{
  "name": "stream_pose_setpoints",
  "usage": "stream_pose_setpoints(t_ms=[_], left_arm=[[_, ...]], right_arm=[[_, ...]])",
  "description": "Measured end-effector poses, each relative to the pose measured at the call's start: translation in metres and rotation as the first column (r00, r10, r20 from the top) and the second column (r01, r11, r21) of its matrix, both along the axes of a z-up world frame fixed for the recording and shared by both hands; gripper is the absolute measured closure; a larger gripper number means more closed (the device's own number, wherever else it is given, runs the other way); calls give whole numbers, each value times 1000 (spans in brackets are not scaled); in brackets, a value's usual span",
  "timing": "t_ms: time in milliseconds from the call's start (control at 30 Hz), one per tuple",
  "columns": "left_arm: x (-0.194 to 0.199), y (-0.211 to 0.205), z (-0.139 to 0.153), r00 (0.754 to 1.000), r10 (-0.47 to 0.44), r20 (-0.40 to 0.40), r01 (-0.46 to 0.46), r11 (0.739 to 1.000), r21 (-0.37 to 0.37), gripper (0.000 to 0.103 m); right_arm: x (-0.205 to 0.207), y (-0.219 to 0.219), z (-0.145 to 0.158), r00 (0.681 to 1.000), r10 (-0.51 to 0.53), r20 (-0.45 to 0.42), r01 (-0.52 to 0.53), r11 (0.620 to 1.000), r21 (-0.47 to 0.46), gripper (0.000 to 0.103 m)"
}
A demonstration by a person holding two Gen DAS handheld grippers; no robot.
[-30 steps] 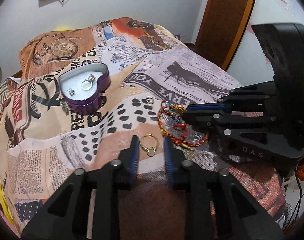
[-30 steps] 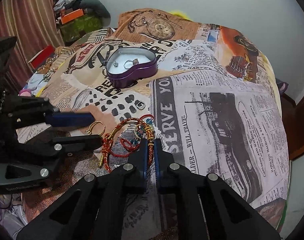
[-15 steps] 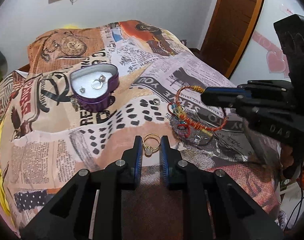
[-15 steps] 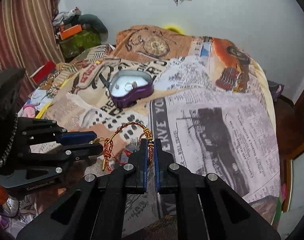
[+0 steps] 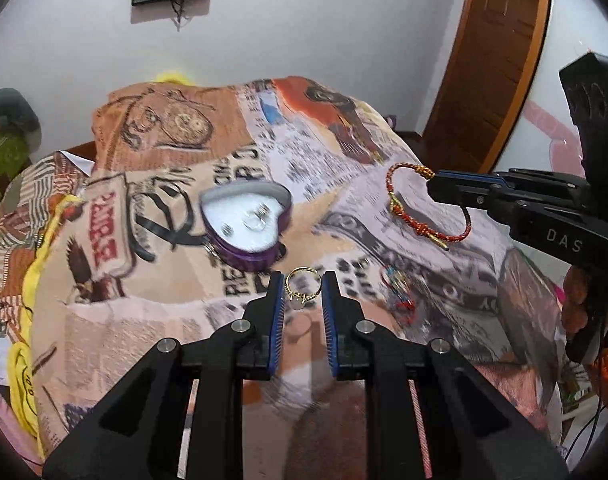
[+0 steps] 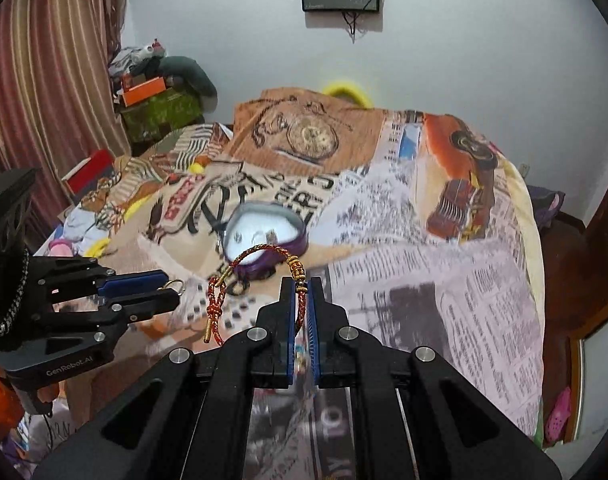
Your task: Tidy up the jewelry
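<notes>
left claw (image 5: 303,294) pinching gold ring (image 5: 302,286) above bed middle | right claw (image 6: 302,294) pressed on red bracelet (image 6: 260,280) | keep both pinched until over heart tin (image 5: 246,222)

surface: bed (image 5: 384,152) with newspaper-print cover | on it: open purple heart-shaped tin (image 5: 246,224) near middle; small beaded bracelet (image 5: 398,290) to its right, apart
</notes>
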State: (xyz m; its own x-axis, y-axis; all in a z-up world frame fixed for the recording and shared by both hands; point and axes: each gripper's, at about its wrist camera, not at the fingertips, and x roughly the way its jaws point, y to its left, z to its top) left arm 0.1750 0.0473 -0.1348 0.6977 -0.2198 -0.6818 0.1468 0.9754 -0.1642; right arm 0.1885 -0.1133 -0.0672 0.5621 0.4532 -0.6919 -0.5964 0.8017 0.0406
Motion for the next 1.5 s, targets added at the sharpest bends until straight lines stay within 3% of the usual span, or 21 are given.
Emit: stream_pose_setpoints(t_ms=[300, 567, 1500], left_arm=[[24, 29, 17, 996, 67, 54, -68, 997, 21, 86], [57, 50, 19, 994, 95, 61, -93, 995, -27, 86], [139, 42, -42, 994, 56, -89, -53, 998, 37, 86]], right_arm=[[28, 17, 14, 999, -5, 34, 4, 1000, 29, 98], [54, 39, 4, 1000, 18, 8, -18, 1000, 5, 98], [108, 77, -54, 985, 57, -161, -70, 995, -78, 98]])
